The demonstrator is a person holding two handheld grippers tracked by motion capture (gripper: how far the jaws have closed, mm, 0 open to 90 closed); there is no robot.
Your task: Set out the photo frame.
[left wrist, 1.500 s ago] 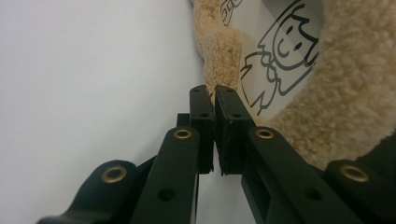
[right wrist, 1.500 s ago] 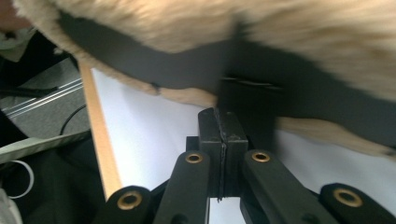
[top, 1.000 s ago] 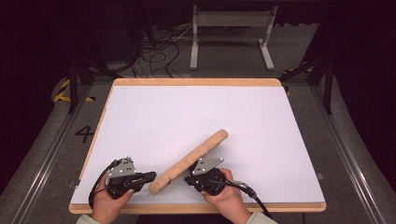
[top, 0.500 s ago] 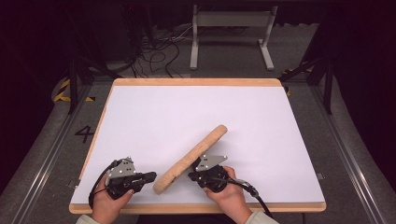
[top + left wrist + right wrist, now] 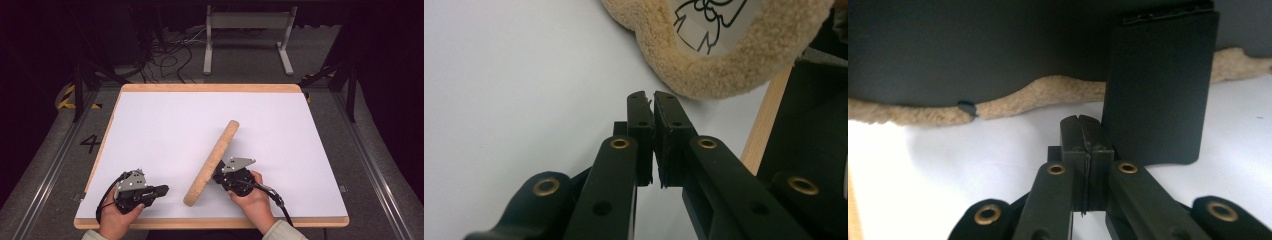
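A picture frame [image 5: 214,159] with a tan fleece border stands on edge on the white table [image 5: 165,125], running diagonally from the front middle toward the centre. Its front, with a line drawing, faces my left gripper [image 5: 165,189]. That gripper lies near the front left, shut and empty, its tips a short way from the frame's near end. In the left gripper view the fleece border [image 5: 724,75] sits just beyond the left gripper [image 5: 653,95]. My right gripper [image 5: 218,176] is shut behind the frame. In the right gripper view the right gripper [image 5: 1081,119] points at the black back next to the black prop stand [image 5: 1158,85].
The table has a wooden rim [image 5: 210,222] along its front edge. Beyond the far edge are cables [image 5: 165,60] and a grey metal stand [image 5: 247,30] on the floor. Rails [image 5: 370,160] run along both sides of the table.
The frame has swung to a steeper diagonal, its near end moving right and its far end moving away. My right gripper shifted right and slightly away with it. The left gripper stayed put.
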